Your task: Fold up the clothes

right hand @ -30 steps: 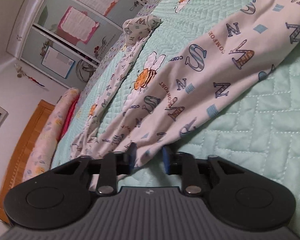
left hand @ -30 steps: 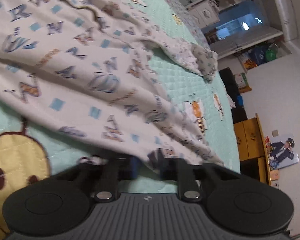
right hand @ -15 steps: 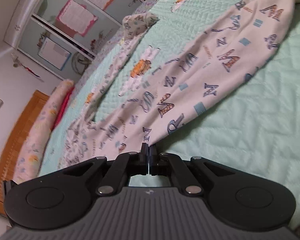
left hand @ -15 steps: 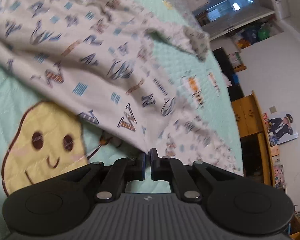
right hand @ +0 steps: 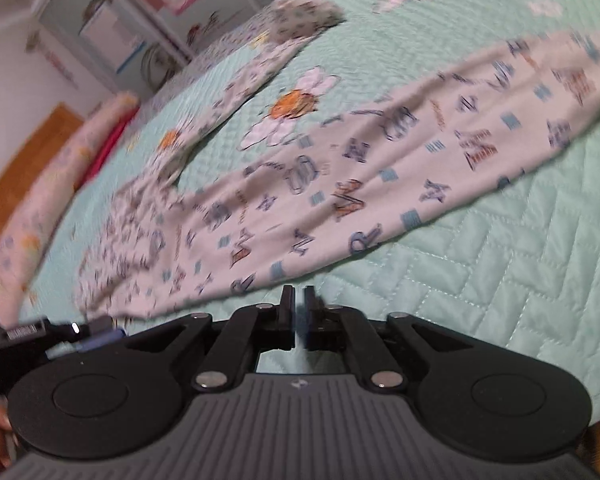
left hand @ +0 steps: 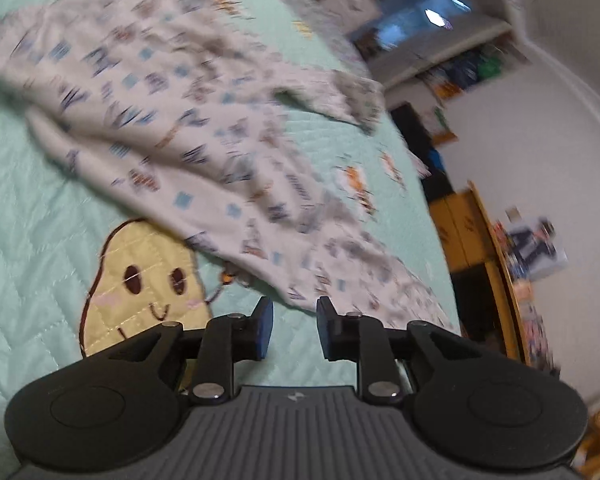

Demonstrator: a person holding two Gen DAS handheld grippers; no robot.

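A white garment printed with letters and blue squares [left hand: 204, 132] lies spread across the mint quilted bedspread [left hand: 32, 200]. Its near hem rests just beyond my left gripper [left hand: 295, 312], whose jaws are opening with nothing between the blue pads. In the right wrist view the same garment [right hand: 380, 168] stretches diagonally over the bedspread [right hand: 520, 240]. My right gripper [right hand: 299, 300] hovers just short of the hem. Its jaws are opening to a thin slit, and only the bedspread shows through. The fabric is blurred in both views.
A yellow smiling patch [left hand: 140, 280] sits on the bedspread left of my left gripper. Wooden cabinets [left hand: 468, 232] stand past the bed's right edge. A long patterned pillow [right hand: 40, 200] lines the far left, and a bee appliqué [right hand: 292, 104] lies above the garment.
Half a second ago both grippers were pinched on the garment's hem. Now both have pulled back and up, the left jaws have spread wide, and the hem lies free ahead of both.
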